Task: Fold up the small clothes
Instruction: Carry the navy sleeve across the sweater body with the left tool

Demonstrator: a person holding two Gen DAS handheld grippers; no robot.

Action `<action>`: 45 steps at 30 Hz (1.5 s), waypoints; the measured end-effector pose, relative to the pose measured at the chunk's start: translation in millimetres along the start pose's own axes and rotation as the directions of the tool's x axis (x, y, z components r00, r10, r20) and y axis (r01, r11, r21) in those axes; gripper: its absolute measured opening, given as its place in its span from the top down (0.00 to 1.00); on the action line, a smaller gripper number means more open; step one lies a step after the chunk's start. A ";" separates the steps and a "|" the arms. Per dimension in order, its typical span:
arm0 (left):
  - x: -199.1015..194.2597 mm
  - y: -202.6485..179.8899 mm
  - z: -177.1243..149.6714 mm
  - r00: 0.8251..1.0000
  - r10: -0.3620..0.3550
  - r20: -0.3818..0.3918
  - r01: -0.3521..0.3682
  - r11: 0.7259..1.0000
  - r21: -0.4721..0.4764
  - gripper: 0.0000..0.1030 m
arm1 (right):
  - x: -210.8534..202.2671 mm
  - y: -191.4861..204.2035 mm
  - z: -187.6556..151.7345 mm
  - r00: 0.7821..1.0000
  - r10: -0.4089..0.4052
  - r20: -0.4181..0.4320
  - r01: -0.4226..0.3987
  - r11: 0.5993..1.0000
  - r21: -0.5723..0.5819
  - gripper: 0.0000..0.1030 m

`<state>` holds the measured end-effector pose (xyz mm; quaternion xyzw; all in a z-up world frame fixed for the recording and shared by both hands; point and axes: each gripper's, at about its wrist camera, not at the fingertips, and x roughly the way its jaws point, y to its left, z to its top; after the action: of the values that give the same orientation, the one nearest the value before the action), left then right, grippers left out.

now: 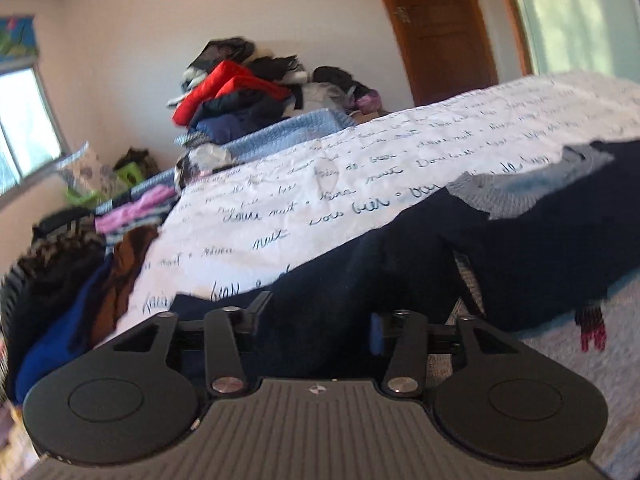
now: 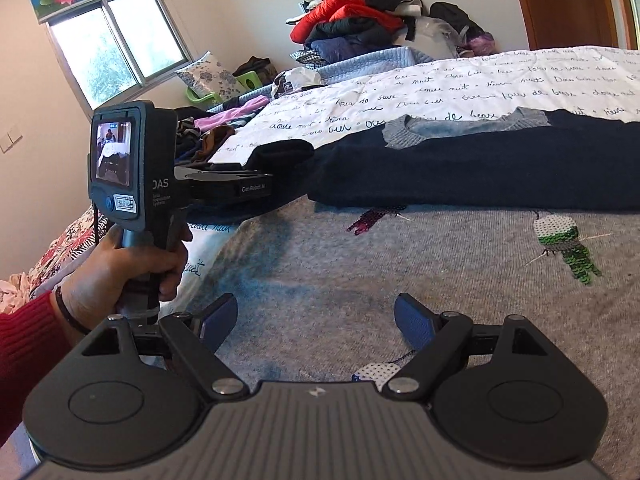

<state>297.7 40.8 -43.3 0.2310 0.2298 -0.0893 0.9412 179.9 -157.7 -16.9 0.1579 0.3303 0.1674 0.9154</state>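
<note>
A small sweater lies on the bed: grey front (image 2: 400,264) with sequin figures, navy sleeves and a navy band (image 2: 472,168) folded across below the grey collar (image 2: 460,126). My left gripper (image 1: 316,316) is over a navy sleeve (image 1: 400,264); the dark cloth hides its fingertips, so I cannot tell how the jaws stand. In the right wrist view the left gripper (image 2: 280,156) sits at the navy cuff at the sweater's left edge. My right gripper (image 2: 316,322) is open and empty, hovering just over the grey front near its lower hem.
The bed has a white quilt (image 2: 460,84) with script writing. A heap of loose clothes (image 2: 216,136) lies at the bed's left edge. A tall pile of jackets (image 2: 352,24) stands at the far wall, with a window (image 2: 116,48) left and a door (image 2: 568,0) right.
</note>
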 end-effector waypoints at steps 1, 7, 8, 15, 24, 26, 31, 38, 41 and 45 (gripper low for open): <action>-0.9 -4.7 -1.0 1.000 -0.002 0.019 0.001 0.999 0.050 0.42 | -0.3 0.5 -0.5 1.000 0.001 -0.002 -0.001 1.000 -0.003 0.16; 0.5 -38.5 -7.6 0.997 -0.015 0.082 -0.011 0.952 0.305 0.70 | -3.2 -0.2 -0.3 1.000 -0.003 0.007 0.003 1.000 0.001 0.16; 4.6 -38.8 -6.4 0.998 -0.021 0.051 0.006 0.956 0.292 0.83 | -3.7 -0.4 -0.1 1.000 -0.004 0.007 0.004 1.000 0.002 0.16; -0.1 -26.8 1.2 0.996 0.044 0.079 -0.060 0.976 0.211 0.88 | -9.6 -3.0 1.1 1.000 -0.002 0.014 0.002 1.000 0.009 0.16; -37.2 18.7 60.7 0.982 0.095 0.162 -0.097 0.995 0.003 0.88 | -25.2 -12.0 6.4 0.996 -0.026 0.082 0.023 0.999 0.030 0.16; -44.1 29.7 75.9 0.981 0.093 0.168 -0.084 0.995 -0.056 0.88 | -31.5 -15.9 10.5 0.993 -0.048 0.110 0.045 0.999 0.029 0.16; -66.3 38.3 108.2 0.974 0.089 0.210 -0.062 0.990 -0.130 0.88 | -45.4 -35.2 18.8 0.985 -0.079 0.152 0.069 0.995 0.074 0.16; -93.2 17.4 147.7 0.963 0.048 0.265 0.010 0.977 -0.215 0.88 | -55.8 -51.0 14.6 0.983 -0.087 0.160 0.068 0.991 0.117 0.16; -96.4 -9.0 161.0 0.960 0.009 0.279 0.051 0.977 -0.207 0.88 | -61.8 -52.2 11.2 0.984 -0.082 0.160 0.064 0.991 0.117 0.16; -90.2 -51.8 168.4 0.959 -0.061 0.276 0.116 0.976 -0.186 0.88 | -67.0 -55.1 7.2 0.984 -0.080 0.157 0.061 0.991 0.120 0.16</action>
<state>270.1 -79.2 111.7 0.1103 0.1180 -0.1383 0.9771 147.1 -235.8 3.3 0.2117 0.2695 0.1023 0.9339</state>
